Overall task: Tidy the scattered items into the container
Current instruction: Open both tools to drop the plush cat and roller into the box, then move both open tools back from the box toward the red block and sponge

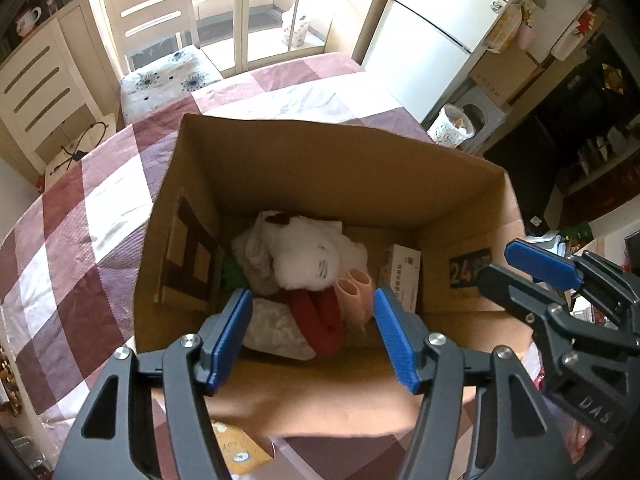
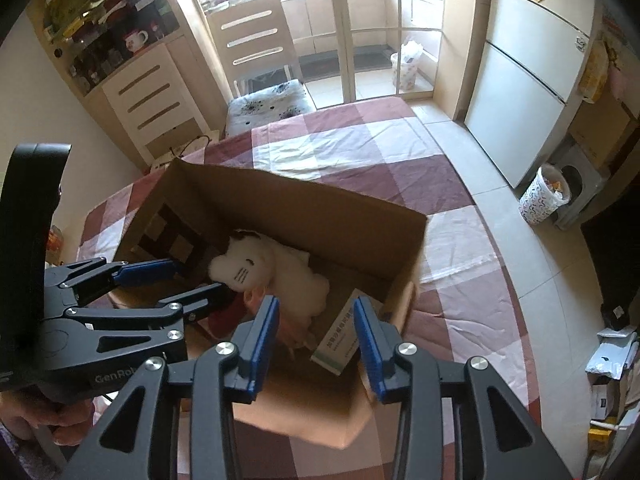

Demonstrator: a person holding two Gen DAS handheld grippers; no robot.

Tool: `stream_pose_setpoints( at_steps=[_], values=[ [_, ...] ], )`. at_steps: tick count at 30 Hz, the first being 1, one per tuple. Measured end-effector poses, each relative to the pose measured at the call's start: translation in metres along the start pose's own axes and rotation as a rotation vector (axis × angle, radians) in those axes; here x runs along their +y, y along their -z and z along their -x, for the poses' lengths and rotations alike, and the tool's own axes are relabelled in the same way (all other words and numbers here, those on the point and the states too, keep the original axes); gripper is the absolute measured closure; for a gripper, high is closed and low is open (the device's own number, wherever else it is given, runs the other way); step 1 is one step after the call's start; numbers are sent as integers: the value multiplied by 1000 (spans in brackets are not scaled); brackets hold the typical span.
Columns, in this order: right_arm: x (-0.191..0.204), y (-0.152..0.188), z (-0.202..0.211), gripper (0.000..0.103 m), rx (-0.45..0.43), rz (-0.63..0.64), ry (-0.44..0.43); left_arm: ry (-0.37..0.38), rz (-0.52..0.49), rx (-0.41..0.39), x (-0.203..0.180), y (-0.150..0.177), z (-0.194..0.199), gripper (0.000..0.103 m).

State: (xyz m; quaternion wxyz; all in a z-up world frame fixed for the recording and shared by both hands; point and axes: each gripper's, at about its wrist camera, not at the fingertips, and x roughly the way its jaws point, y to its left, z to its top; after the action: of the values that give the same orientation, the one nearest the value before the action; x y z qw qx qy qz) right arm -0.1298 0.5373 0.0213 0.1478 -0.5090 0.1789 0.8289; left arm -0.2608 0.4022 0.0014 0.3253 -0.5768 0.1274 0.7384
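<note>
An open cardboard box (image 1: 328, 168) (image 2: 320, 208) stands on a table with a checked cloth (image 1: 80, 216). Inside it lie a white plush cat (image 1: 308, 256) (image 2: 256, 268), a red cloth item (image 1: 316, 320), a pink item (image 1: 354, 288), a grey-white pouch (image 1: 272, 324) and a small white carton (image 1: 400, 276) (image 2: 340, 336). My left gripper (image 1: 312, 304) (image 2: 200, 276) hangs open over the box's near side, above the red cloth and pouch, with nothing pressed between its pads. My right gripper (image 2: 316, 308) (image 1: 496, 264) is open above the box's right end, over the carton, holding nothing.
A chair with a flowered cushion (image 2: 268, 104) stands at the table's far edge. A white fridge (image 2: 532, 80) and a patterned bin (image 2: 544, 196) are on the right. A drawer cabinet (image 2: 152, 100) is at far left. Loose packages (image 2: 612, 364) lie on the floor at right.
</note>
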Motion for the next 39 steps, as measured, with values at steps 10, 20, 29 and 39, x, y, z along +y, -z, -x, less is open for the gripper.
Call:
stream_pose_setpoints(
  at_steps=[10,20,29,39],
  values=[
    [6,13,34,64,-29,-21,-19,-10,-5,-31,-16,27,35,38],
    [17,47,53,63,-12,-12,-38,-39,-3,-40,-28,73,59,38],
    [30,82,66,63,12,15,-51,-54,32,-19,-26,119,68,37],
    [46,117,79,63,32,42,-79,-79,77,-22,-22,163,86,37]
  ],
)
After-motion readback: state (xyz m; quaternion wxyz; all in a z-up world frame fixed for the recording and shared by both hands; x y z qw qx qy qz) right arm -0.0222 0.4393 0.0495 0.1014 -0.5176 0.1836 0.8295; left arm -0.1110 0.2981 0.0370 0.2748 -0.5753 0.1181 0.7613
